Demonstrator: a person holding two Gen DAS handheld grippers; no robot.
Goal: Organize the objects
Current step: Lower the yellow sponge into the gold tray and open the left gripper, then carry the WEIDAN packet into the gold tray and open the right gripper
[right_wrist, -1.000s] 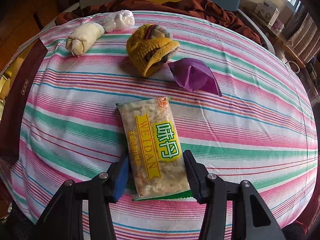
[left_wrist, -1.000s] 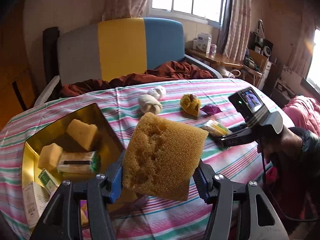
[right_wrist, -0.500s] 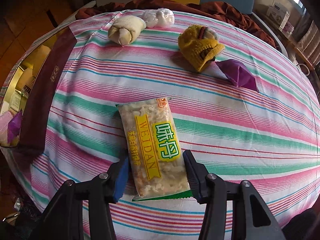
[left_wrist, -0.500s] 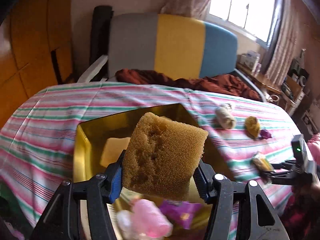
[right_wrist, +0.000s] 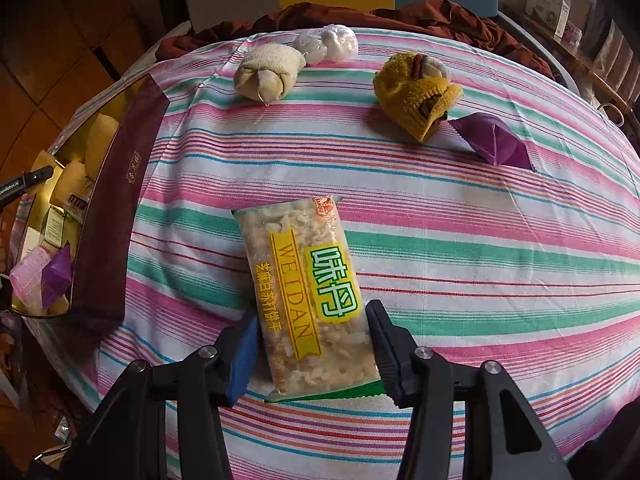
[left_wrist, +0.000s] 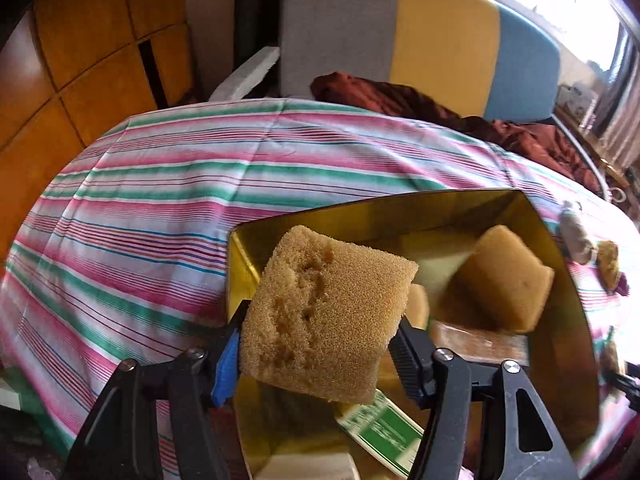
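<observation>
My left gripper holds a brown sponge in the air over the near left corner of the gold-lined box. Its jaws are opening, with both pads still against the sponge's sides. Inside the box lie a yellow sponge and a green-and-white packet. My right gripper is shut on the lower end of a clear cracker packet with a yellow and green label, above the striped tablecloth. The box's maroon outer wall stands to its left.
On the far side of the cloth lie a cream sock roll, a white bundle, a yellow knit sock and a purple packet. A grey, yellow and blue chair back with a dark red cloth stands behind the table.
My left gripper has swung left with the sponge and tilted down, so the box now lies beneath it. My right gripper has carried the cracker packet left, toward the box.
</observation>
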